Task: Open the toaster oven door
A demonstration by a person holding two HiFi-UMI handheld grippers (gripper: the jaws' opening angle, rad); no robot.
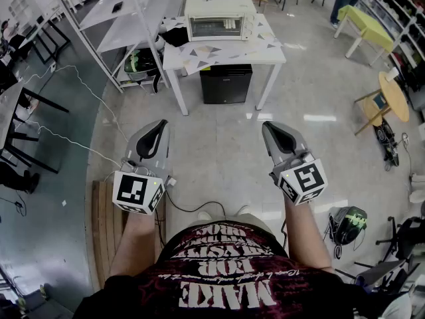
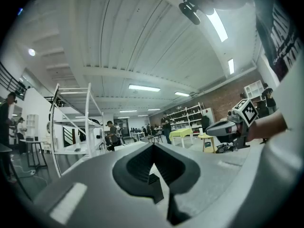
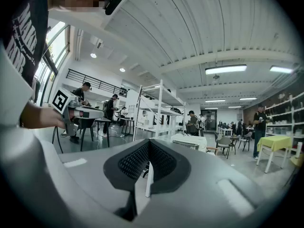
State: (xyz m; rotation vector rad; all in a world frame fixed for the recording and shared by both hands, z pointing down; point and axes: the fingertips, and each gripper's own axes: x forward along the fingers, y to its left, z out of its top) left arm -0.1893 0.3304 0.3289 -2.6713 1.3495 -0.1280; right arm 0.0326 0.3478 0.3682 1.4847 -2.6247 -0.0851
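Black printed shirt (image 1: 222, 291) fills 6 o'clock of the head view, both forearms reaching forward from it. Left gripper (image 1: 159, 123) sits at 9 o'clock over bare floor, marker cube nearest the body, tip pointing to 12; in the left gripper view its jaws (image 2: 153, 148) are clenched with only a thin slit between the black pads, nothing grasped. Toaster oven (image 1: 219, 18) is at 12 o'clock, well apart from both grippers, standing on a white table (image 1: 273, 53) with a patterned top; door faces the person and looks closed. Black cabinet (image 1: 226, 84) sits under that table. Right gripper (image 1: 269, 125) is at 3 o'clock, level with the left one, tip also toward 12; in the right gripper view its jaws (image 3: 148, 148) are pressed together, gripping nothing, and the toaster oven (image 3: 192, 141) shows just past them at 1 o'clock.
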